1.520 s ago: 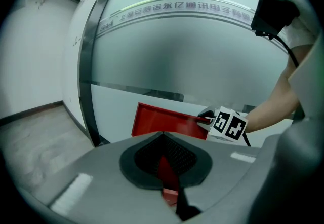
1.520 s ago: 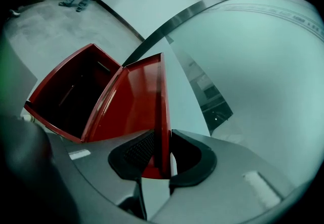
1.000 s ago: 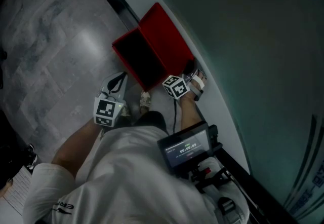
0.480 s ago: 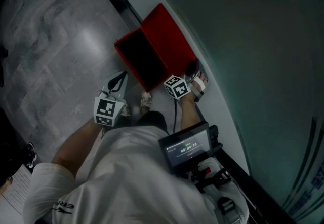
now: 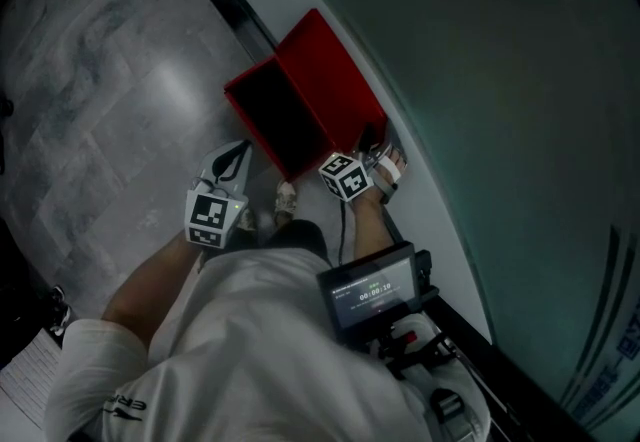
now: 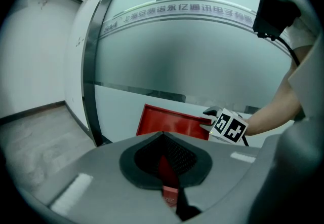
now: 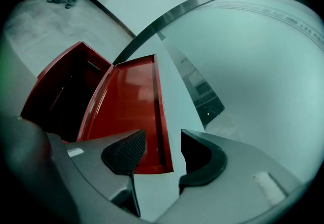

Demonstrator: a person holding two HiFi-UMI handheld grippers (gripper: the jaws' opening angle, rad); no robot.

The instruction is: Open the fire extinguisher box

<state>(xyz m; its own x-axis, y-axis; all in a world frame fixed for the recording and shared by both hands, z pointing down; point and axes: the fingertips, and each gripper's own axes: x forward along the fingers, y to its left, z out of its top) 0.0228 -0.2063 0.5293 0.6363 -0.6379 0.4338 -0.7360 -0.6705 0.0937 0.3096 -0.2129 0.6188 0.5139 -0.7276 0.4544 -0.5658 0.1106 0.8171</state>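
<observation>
Head view: red box (image 5: 272,120) on floor (image 5: 120,80) by wall (image 5: 470,50), open; lid (image 5: 335,80) back against wall; right gripper (image 5: 385,158) at lid's near corner; left gripper (image 5: 232,162) near box's front.

Left gripper view: jaws together, nothing held; lid (image 6: 172,122) ahead.

Right gripper view: jaws apart, just been opening; lid's (image 7: 131,111) edge between them, pads not pressing; box (image 7: 61,91) interior dark.
</observation>
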